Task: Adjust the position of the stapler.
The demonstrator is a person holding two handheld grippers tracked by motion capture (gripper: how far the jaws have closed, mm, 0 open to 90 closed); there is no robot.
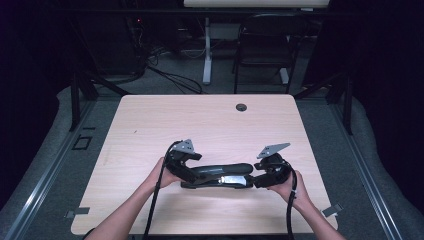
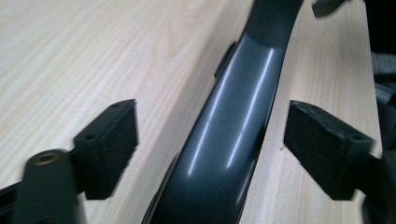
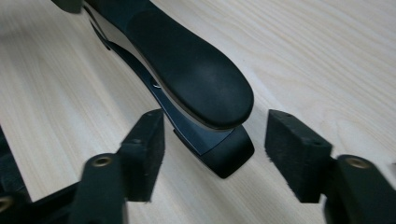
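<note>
Both grippers — left gripper (image 2: 210, 149), right gripper (image 3: 215, 154) — straddle the stapler (image 1: 220, 175), jaws apart.

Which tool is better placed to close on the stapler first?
Left, probably. The left tool already straddles the stapler body, jaws open on both sides. The right tool is open around the stapler's front tip only, a shorter hold.

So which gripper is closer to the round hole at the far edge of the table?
Right, by a little. The right gripper sits below and slightly right of the hole; the left gripper sits below and farther off to the left. Both flank the stapler.
</note>
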